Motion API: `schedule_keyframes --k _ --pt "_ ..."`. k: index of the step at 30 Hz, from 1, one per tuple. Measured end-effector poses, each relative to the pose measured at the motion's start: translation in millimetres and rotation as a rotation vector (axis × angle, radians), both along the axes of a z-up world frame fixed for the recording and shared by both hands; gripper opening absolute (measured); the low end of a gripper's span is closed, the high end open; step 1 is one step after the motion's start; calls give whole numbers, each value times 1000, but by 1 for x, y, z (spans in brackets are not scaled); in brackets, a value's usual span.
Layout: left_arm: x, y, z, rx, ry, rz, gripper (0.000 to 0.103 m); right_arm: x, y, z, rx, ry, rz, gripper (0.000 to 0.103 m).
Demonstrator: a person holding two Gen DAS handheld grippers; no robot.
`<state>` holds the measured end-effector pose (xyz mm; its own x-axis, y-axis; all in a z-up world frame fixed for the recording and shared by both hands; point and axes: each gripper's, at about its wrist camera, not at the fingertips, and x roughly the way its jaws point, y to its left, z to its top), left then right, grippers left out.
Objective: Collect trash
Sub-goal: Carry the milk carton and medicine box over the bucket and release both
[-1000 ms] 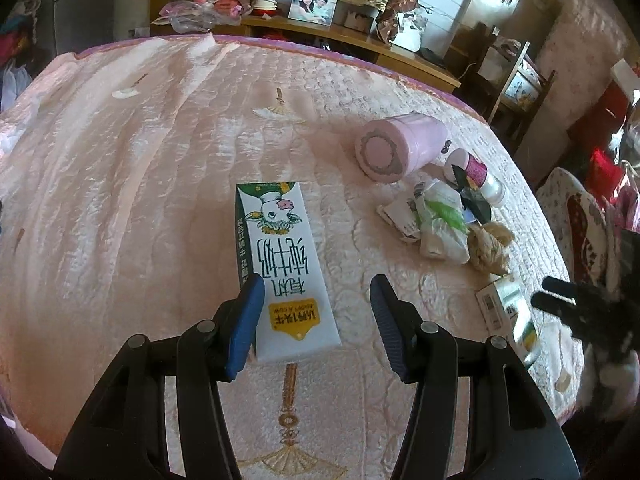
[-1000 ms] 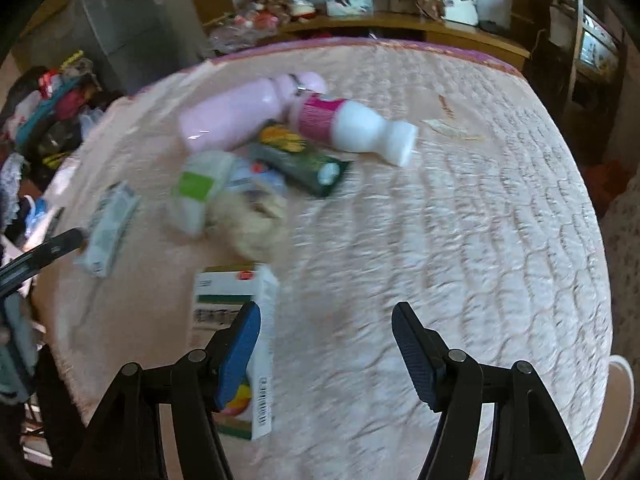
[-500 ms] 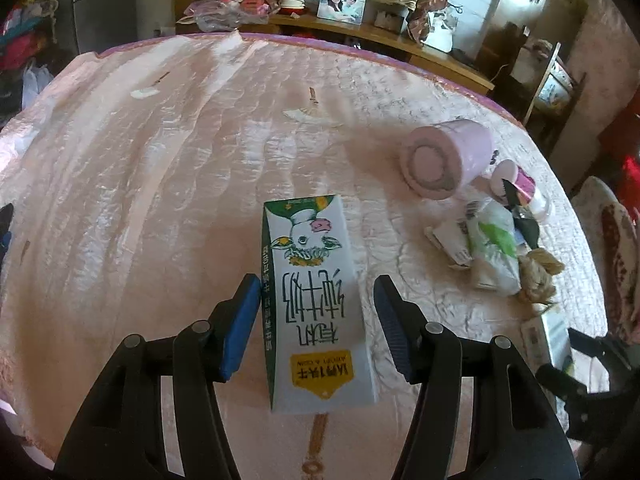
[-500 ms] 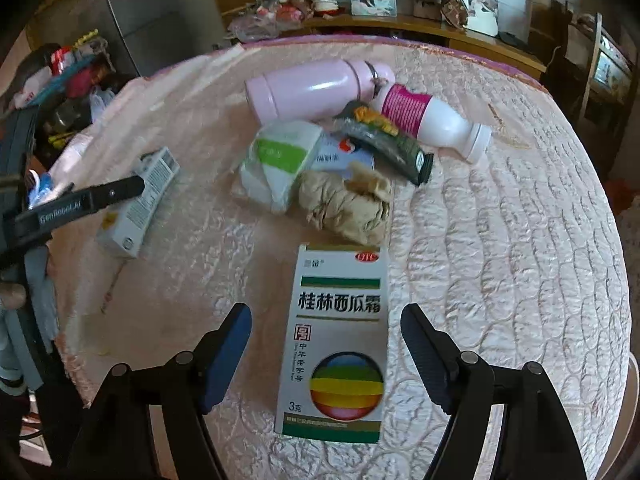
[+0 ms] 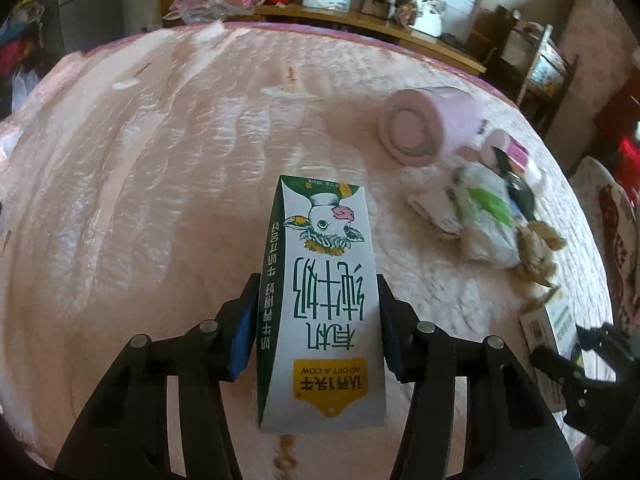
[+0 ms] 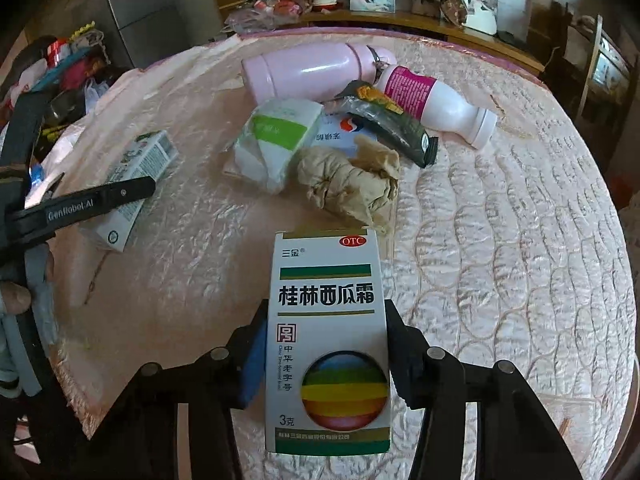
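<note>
left gripper (image 5: 318, 312): my jaws are closing around the milk carton (image 5: 320, 280); both blue pads sit against its long sides, near end of the carton between them. I read it as pinched, carton lying flat on the bed.
right gripper (image 6: 326, 344): jaws closing too, medicine box (image 6: 328, 340) between them, pads tight on both side faces. Pinched, box flat on the bedspread (image 6: 500, 240).
milk carton: white and green, cow print, lies lengthways away from me, left of the trash heap, apart from it.
medicine box: white, rainbow disc on its near end, far end just beside the crumpled brown paper (image 6: 352, 184).
heap beyond: white-green wrapper (image 6: 276, 140), dark snack sachet (image 6: 392, 124), white bottle with pink label (image 6: 436, 104), pink flask (image 6: 312, 70) farthest. All touching or overlapping; flask is likely not trash, my guess.
bin: none in either view, cannot tell where the trash goes.
step: grasp stage on two items at once, nothing lifted yet, as I judge it.
next move: finish the squeeze, lift both straight up off the quilt, then carry to wherever the collection point is. Carton is thin card, so I'd go easy to avoid crushing or slipping. Heap remains for later passes.
</note>
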<state>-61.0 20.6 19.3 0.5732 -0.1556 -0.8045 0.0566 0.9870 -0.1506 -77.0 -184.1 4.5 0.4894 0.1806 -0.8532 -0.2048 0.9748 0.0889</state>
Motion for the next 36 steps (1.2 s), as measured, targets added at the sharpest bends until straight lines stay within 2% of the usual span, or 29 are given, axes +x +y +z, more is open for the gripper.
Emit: schedule_keyframes --k 11,19,36 --pt "-50 -50 36 -24 -97 -116 51 -45 -30 36 63 -76 -15 50" --pt "-73 -95 57 -38 -133 -209 51 -75 -62 67 88 -152 -80 50" --pt "-99 -214 80 -32 -173 -428 51 -123 -157 86 89 -213 -269 50"
